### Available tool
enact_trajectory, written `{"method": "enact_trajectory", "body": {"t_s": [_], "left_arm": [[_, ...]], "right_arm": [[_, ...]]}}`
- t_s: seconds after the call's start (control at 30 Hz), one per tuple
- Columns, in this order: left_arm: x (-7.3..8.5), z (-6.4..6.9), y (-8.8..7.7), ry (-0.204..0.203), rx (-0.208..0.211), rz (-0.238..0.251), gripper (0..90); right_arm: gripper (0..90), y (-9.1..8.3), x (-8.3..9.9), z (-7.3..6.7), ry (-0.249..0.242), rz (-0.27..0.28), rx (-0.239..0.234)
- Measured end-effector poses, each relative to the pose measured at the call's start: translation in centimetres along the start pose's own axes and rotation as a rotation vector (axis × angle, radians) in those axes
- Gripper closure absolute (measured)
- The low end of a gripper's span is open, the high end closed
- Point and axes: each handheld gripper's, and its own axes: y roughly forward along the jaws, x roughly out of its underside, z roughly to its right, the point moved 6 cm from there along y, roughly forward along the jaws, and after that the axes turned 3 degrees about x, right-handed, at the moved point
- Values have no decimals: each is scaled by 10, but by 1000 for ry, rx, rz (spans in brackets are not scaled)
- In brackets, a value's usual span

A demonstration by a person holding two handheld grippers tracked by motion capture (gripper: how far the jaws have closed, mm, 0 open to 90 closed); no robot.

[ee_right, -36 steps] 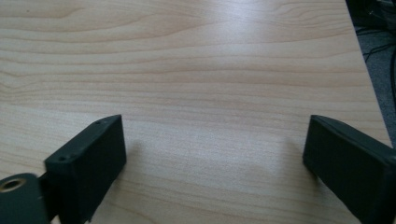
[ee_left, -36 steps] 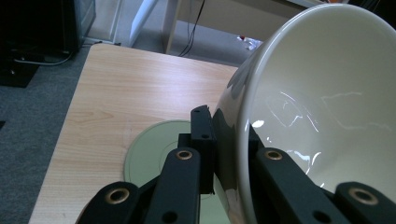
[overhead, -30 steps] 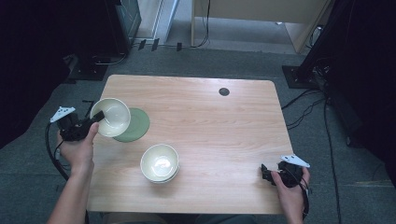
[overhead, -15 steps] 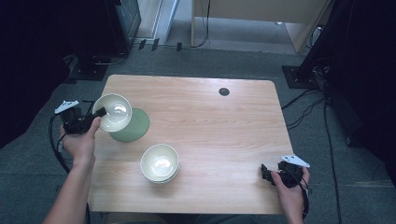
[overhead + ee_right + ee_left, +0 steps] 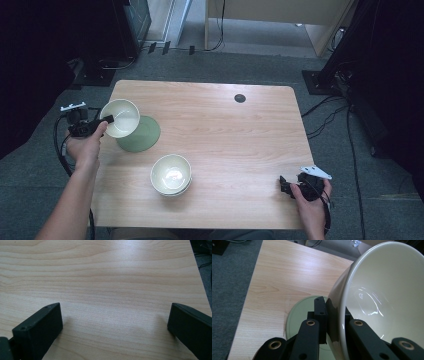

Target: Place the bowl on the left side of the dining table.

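Observation:
A cream bowl hangs tilted above the table's left edge, my left gripper shut on its near rim. In the left gripper view the bowl is clamped between the two black jaws. Below it a flat green plate lies on the wood, seen also as the green plate under the jaws. Two more stacked cream bowls stand near the front middle. My right gripper rests low at the front right corner, its jaws wide apart with bare wood between them.
The wooden table has a small black round grommet at the back right. Dark equipment and cables ring the table on the grey carpet. Each gripper trails a cable off the table's side.
My left gripper has carried the cream bowl leftward and slightly toward the near side, off the green plate. The right gripper has stayed still.

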Motion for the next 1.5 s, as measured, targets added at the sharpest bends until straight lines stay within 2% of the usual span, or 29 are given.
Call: {"method": "enact_trajectory", "body": {"t_s": [0.07,0.3,0.47,0.6,0.67,0.93,1.3,1.5], "left_arm": [[-1,-1,2,-2,-5,-22,843],[-8,-6,11,-67,10,-73,843],[-8,-11,20,-100,-22,-145,843],[-5,-18,27,-142,-57,-197,843],[-4,-20,29,-145,-71,-209,843],[2,-22,41,-162,-70,-248,842],[11,-21,62,-163,-78,-292,842],[16,-21,70,-149,-89,-316,841]], "right_arm": [[0,0,0,0,0,0,0],[0,0,0,0,-1,0,0],[0,0,0,0,0,0,0],[0,0,0,0,0,0,0],[0,0,0,0,0,0,0],[0,0,0,0,0,0,0],[0,0,0,0,0,0,0],[0,0,0,0,0,0,0]]}}
